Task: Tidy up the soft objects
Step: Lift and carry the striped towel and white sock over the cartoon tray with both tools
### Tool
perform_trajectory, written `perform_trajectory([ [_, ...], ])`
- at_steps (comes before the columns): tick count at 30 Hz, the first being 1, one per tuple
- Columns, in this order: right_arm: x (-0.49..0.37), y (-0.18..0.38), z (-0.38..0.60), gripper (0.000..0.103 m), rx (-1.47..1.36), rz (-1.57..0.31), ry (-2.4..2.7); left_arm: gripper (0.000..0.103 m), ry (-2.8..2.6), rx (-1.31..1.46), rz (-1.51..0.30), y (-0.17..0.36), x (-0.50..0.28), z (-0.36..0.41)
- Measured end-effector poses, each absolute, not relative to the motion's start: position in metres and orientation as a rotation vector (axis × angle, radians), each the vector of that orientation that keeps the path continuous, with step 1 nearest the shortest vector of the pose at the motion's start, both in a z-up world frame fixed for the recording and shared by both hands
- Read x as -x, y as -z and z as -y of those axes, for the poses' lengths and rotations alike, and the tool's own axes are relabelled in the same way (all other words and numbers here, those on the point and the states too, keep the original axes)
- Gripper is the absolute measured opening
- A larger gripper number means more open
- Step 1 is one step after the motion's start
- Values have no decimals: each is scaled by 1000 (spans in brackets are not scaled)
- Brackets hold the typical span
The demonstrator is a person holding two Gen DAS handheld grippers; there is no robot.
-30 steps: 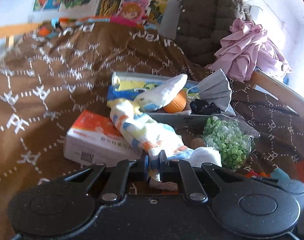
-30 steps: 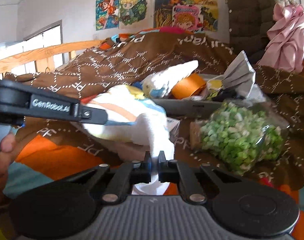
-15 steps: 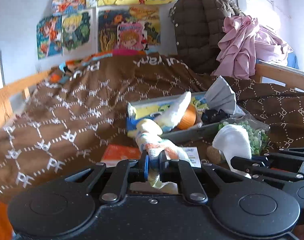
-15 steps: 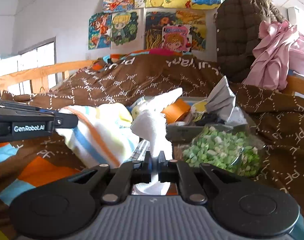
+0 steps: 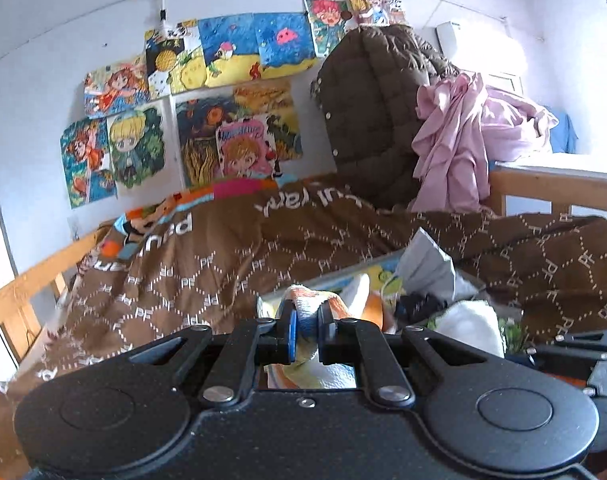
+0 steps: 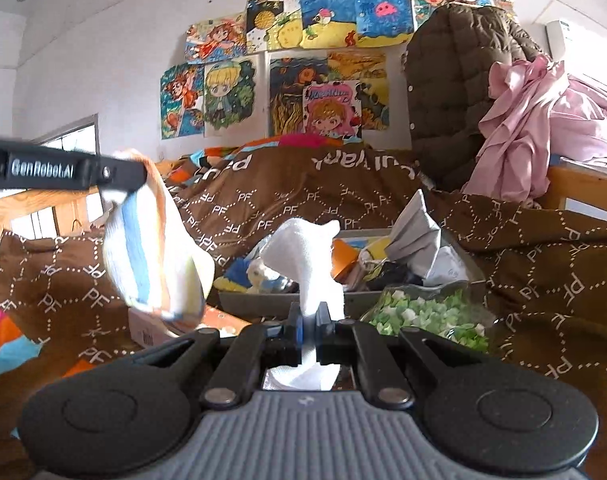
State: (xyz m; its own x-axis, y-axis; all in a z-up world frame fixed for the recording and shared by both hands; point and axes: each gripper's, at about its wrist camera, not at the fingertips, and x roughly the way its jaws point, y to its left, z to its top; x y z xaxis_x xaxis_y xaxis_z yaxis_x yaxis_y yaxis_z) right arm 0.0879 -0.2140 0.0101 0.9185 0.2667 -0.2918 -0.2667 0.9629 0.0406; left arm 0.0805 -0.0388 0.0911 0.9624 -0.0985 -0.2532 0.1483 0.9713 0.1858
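My left gripper (image 5: 306, 322) is shut on a striped cloth (image 5: 308, 304) of white, blue and orange. In the right wrist view that striped cloth (image 6: 155, 252) hangs from the left gripper (image 6: 121, 178) high at the left, clear of the bed. My right gripper (image 6: 308, 320) is shut on a white cloth (image 6: 303, 256) that stands up between its fingers. That white cloth (image 5: 469, 330) also shows at the lower right of the left wrist view. Behind both lies a grey tray (image 6: 255, 300) of mixed soft things.
A brown patterned quilt (image 6: 263, 208) covers the bed. A bag of green pieces (image 6: 427, 316) lies right of the tray, a tissue box (image 6: 143, 330) to its left. A brown jacket (image 6: 455, 92) and pink clothes (image 6: 543, 120) hang at the back right. Wooden bed rails (image 5: 27, 284) run along the sides.
Both grippers have risen, each with its cloth, well above the quilt. The striped cloth left the tissue box and now hangs free. The views tilted up toward the wall.
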Motion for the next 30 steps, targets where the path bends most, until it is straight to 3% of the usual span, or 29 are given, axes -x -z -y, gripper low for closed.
perform_trajectory([
  [10, -99, -11, 221, 6, -30, -296, -250, 10, 177, -155, -241, -125, -120, 43],
  [17, -122, -11, 237, 6, -63, -278, -185, 10, 203, -83, -240, -116, -172, 54],
  [30, -248, -21, 266, 6, -182, -277, -193, 10, 206, -2, -129, -103, -283, 75],
])
